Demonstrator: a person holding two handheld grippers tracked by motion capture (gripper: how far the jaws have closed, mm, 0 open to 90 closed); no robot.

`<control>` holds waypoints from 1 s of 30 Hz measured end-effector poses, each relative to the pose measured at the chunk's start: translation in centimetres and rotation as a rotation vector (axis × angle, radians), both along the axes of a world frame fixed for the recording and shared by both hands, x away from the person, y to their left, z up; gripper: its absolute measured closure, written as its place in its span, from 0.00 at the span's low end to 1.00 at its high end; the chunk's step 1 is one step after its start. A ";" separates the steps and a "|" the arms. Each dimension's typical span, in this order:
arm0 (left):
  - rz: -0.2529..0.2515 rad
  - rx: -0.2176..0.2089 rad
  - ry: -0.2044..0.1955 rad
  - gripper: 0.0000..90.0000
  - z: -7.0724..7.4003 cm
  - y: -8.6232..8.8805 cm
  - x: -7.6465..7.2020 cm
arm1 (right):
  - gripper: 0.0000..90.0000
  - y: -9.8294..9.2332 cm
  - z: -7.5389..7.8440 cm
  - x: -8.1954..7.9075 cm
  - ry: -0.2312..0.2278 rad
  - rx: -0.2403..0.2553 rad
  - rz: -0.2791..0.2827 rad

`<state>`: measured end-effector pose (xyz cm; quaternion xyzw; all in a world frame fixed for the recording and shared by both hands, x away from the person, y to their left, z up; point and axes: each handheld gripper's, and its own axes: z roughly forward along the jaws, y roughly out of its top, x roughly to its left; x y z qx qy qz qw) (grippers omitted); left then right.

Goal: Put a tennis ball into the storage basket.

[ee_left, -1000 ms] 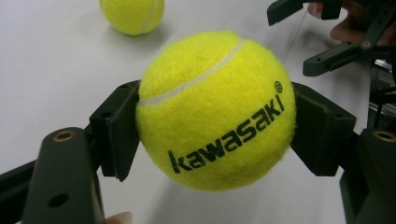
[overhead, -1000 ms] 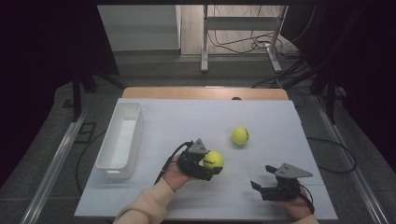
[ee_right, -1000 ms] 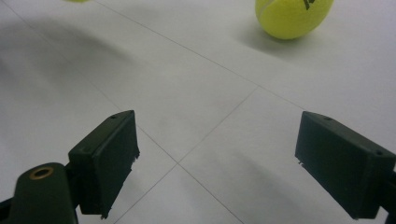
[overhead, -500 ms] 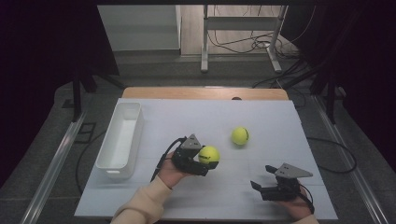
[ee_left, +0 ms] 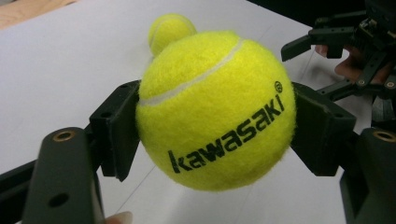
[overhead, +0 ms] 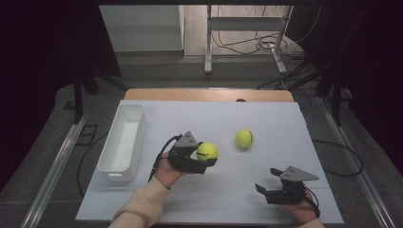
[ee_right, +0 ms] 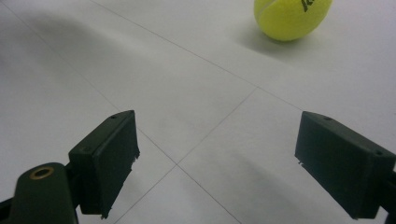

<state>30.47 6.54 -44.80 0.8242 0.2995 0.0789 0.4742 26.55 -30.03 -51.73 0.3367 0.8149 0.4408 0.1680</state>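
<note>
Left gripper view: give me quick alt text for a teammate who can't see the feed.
A yellow tennis ball printed "kawasaki" is clamped between the left tool's two black jaws, above a white table. A second ball lies on the table behind it, and the right tool, open, sits at the upper right.
</note>
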 end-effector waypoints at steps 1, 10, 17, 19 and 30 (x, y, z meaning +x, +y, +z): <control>0.000 0.000 0.000 0.29 0.0 0.0 0.0 | 0.15 0.0 0.0 0.0 -0.001 -0.001 0.000; 0.024 -0.023 -0.013 0.29 0.7 1.3 0.1 | 0.15 0.0 0.0 0.0 -0.001 -0.003 -0.002; 0.043 -0.036 -0.014 0.29 1.0 2.0 0.3 | 0.15 0.0 0.0 0.0 -0.001 -0.002 -0.001; 0.046 -0.037 -0.015 0.29 1.0 2.1 0.3 | 0.15 0.0 0.0 0.0 -0.001 -0.002 -0.001; 0.062 -0.048 -0.026 0.29 1.5 2.9 0.3 | 0.15 0.0 0.0 0.0 -0.002 -0.005 -0.001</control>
